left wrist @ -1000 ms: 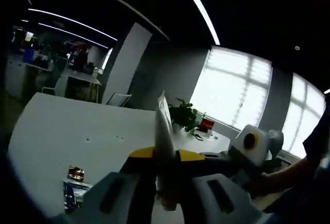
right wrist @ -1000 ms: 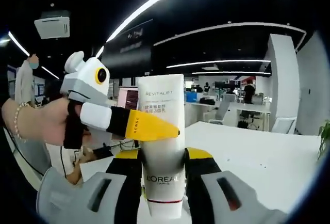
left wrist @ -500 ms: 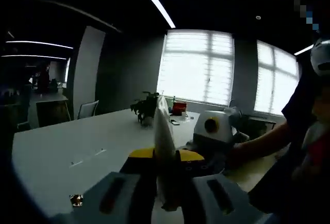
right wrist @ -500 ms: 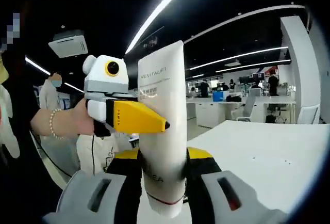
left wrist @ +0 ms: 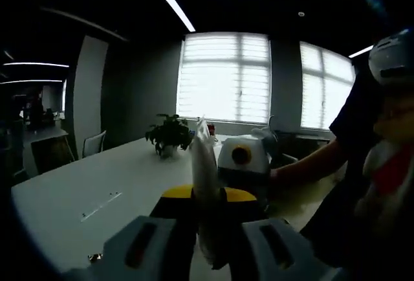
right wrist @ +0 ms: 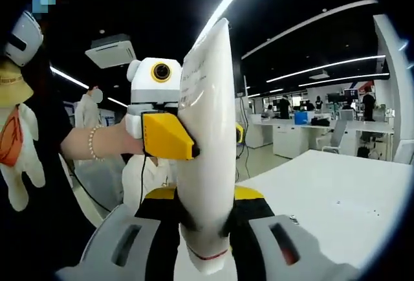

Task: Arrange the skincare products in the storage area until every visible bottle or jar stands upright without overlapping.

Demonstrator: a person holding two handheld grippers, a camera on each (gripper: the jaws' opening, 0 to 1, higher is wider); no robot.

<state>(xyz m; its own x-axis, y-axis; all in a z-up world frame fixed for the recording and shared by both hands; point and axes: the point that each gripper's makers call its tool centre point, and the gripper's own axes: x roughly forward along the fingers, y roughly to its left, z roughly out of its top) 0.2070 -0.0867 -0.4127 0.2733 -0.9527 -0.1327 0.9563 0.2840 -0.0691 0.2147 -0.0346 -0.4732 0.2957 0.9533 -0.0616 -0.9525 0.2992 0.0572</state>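
Note:
A white L'Oreal Revitalift tube is held up in the air, well above the white table. My right gripper is shut on its lower part, cap end down. In the right gripper view, my left gripper comes in from the left and its yellow jaw presses the tube's middle. In the left gripper view the same tube shows edge-on, clamped between the jaws of my left gripper. Just behind it sits the right gripper, held by a person's hand.
The white table stretches away below, with a potted plant at its far end and a small item near the front edge. A person's forearm and body crowd the side. Office desks and people stand farther off.
Both views have swung round with the hands. In the right gripper view the tube has turned from face-on to nearly edge-on. Both grippers have kept their hold on it.

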